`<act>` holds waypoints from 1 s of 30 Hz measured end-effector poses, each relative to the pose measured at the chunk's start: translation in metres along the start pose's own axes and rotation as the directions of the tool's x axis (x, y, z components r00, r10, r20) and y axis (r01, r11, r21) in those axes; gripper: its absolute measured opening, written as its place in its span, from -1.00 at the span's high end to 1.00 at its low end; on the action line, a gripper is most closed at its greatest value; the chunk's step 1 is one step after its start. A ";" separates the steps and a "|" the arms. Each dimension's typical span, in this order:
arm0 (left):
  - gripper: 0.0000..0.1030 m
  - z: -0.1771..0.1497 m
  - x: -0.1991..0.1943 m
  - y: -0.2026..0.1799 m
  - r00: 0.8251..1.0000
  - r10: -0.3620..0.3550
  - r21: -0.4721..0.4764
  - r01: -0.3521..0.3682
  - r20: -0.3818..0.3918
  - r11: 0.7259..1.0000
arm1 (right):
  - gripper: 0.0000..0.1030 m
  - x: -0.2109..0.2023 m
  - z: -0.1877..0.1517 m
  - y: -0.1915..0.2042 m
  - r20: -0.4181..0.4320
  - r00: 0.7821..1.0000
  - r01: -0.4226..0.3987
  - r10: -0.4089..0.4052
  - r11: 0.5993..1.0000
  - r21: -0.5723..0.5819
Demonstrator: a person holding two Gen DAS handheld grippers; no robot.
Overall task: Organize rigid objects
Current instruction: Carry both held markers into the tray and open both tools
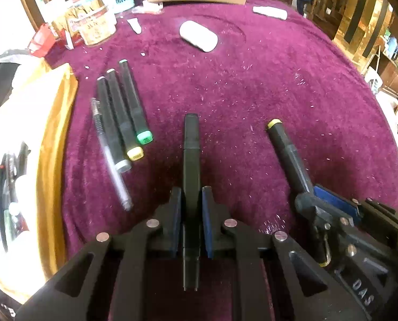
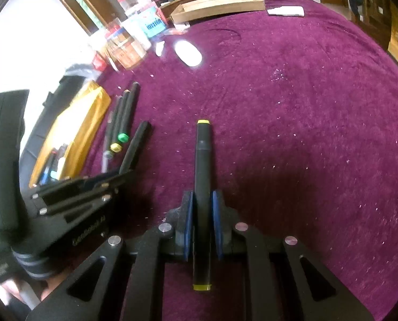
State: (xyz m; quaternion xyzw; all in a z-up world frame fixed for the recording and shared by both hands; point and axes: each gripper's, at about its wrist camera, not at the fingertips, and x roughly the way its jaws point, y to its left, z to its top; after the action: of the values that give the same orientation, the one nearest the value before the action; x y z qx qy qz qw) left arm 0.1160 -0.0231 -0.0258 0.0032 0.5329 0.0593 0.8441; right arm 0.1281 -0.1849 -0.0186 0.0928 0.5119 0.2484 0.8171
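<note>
Black marker [image 1: 191,160] clamped in left hand-held gripper [image 1: 191,198]; yellow-capped marker [image 2: 203,176] in right hand-held gripper [image 2: 202,203]

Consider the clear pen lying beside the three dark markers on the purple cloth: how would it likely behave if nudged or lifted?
The clear pen looks slim and round, so a sideways nudge might roll it, though the fuzzy purple cloth probably slows that. It looks like stiff, see-through plastic, likely light and perhaps slippery to pinch. Lying against the markers, it may drag one along.
</note>
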 end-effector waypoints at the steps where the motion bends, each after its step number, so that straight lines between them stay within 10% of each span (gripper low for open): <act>1: 0.76 -0.001 -0.008 0.001 1.000 0.001 -0.002 -0.001 0.021 1.000 | 0.75 -0.005 -0.001 0.002 0.018 1.000 -0.014 0.014 1.000 -0.004; 8: 0.76 -0.022 -0.081 0.030 0.975 0.113 -0.098 -0.096 0.189 0.991 | 0.75 -0.036 0.000 0.040 0.099 0.988 -0.108 0.115 0.991 -0.080; 30: 0.76 -0.070 -0.081 0.216 0.970 0.232 -0.469 -0.170 0.077 0.867 | 0.74 0.056 0.023 0.208 -0.132 0.939 -0.344 0.318 0.892 -0.294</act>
State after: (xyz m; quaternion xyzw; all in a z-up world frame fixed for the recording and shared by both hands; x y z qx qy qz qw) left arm -0.0029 0.1791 0.0318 -0.1368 0.4442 0.2706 0.8430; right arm 0.1032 0.0240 0.0320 0.0381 0.4753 0.4653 0.7458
